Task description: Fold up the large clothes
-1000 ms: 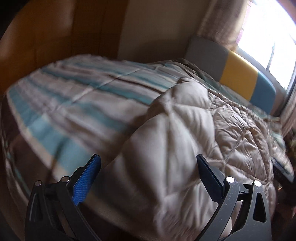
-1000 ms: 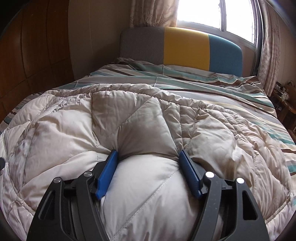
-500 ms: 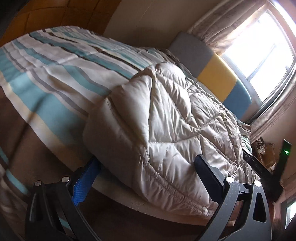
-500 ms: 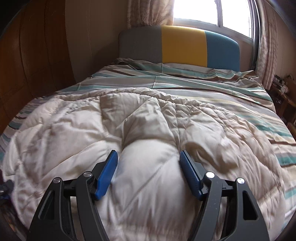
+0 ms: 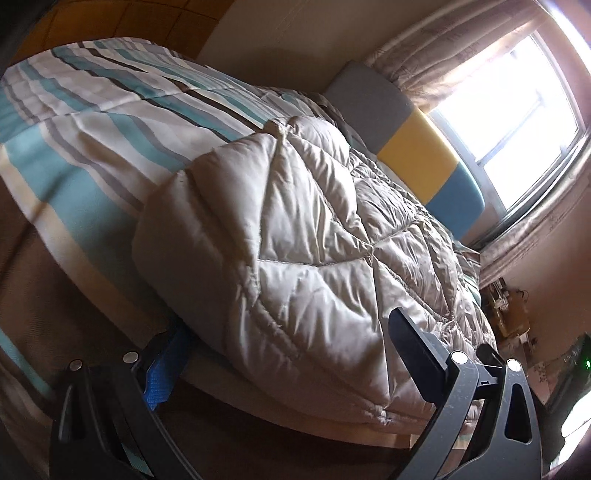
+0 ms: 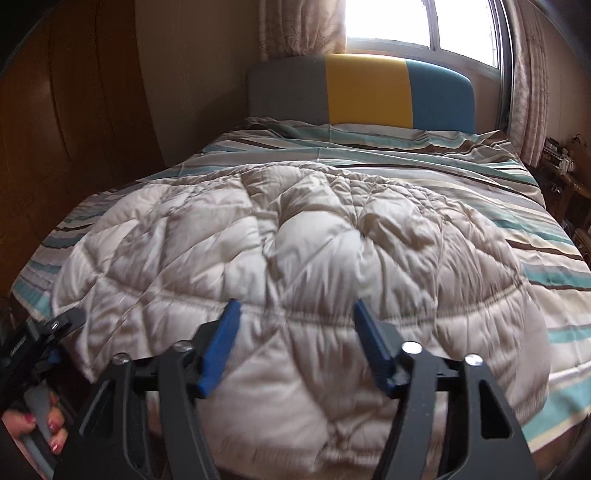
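Observation:
A puffy beige quilted comforter (image 6: 295,251) lies folded across the foot of a bed with a striped cover (image 6: 461,177). It also shows in the left wrist view (image 5: 314,240). My right gripper (image 6: 293,332) is open, its blue pads level with the comforter's near edge seam and apart from it. My left gripper (image 5: 288,332) is open at the comforter's near left corner, one finger low beside the fold, one over it. The left gripper (image 6: 40,339) also shows at the lower left of the right wrist view, with the hand holding it.
A grey, yellow and blue headboard (image 6: 365,92) stands under a bright window (image 6: 424,26) with curtains. A wooden wardrobe (image 6: 74,110) is to the left of the bed. A cluttered side table (image 6: 565,173) stands at the right.
The right gripper has pulled back from the comforter's top toward its near edge. The left gripper has swung down and in to the comforter's near left corner.

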Motion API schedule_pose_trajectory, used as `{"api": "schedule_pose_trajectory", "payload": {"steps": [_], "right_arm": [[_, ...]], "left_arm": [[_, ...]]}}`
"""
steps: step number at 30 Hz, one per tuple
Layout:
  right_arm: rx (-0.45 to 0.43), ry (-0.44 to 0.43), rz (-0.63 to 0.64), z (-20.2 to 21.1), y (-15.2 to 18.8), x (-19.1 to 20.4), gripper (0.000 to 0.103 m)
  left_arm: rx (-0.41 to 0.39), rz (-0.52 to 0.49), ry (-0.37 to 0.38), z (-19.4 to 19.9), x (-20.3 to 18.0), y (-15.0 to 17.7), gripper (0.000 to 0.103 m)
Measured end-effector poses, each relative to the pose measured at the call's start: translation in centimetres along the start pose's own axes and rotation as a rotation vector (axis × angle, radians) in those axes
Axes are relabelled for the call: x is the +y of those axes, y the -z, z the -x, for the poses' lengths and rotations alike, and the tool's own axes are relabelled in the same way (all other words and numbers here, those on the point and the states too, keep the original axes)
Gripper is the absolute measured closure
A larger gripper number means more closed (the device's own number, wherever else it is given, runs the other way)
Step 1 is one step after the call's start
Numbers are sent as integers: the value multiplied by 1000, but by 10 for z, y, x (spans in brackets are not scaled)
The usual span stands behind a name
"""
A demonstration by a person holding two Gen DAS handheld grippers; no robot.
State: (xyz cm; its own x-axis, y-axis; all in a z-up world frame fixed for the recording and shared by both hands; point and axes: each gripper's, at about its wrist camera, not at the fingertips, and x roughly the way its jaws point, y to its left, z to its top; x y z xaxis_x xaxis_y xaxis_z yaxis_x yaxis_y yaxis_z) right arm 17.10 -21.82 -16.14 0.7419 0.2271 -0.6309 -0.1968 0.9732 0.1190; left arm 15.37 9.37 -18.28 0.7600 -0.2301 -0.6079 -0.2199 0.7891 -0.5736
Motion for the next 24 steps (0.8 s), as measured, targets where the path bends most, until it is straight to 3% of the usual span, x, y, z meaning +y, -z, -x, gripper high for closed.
{"api": "schedule_pose_trajectory", "payload": {"steps": [4, 8, 14, 19, 21, 22, 24], "right_arm": [[-11, -17, -25, 11, 12, -2, 66], [15, -46, -15, 8, 23, 2, 70], [97, -6, 51, -26, 43, 13, 70], [99, -2, 79, -30, 48, 14, 70], [96, -26, 51, -26, 45, 11, 71], [83, -43, 31, -22, 43, 9, 73], [18, -74, -18, -12, 38, 3, 75]], "left_arm": [[-27, 77, 23, -1, 6, -5, 8], [-49, 106, 27, 1, 10, -1, 12], [-84, 98, 46, -6, 3, 6, 12], [-63, 158, 158, -6, -3, 8, 14], [-79, 177, 158, -9, 1, 3, 15], [-83, 194, 149, -11, 4, 1, 21], [-115, 252, 138, -14, 15, -6, 26]]}}
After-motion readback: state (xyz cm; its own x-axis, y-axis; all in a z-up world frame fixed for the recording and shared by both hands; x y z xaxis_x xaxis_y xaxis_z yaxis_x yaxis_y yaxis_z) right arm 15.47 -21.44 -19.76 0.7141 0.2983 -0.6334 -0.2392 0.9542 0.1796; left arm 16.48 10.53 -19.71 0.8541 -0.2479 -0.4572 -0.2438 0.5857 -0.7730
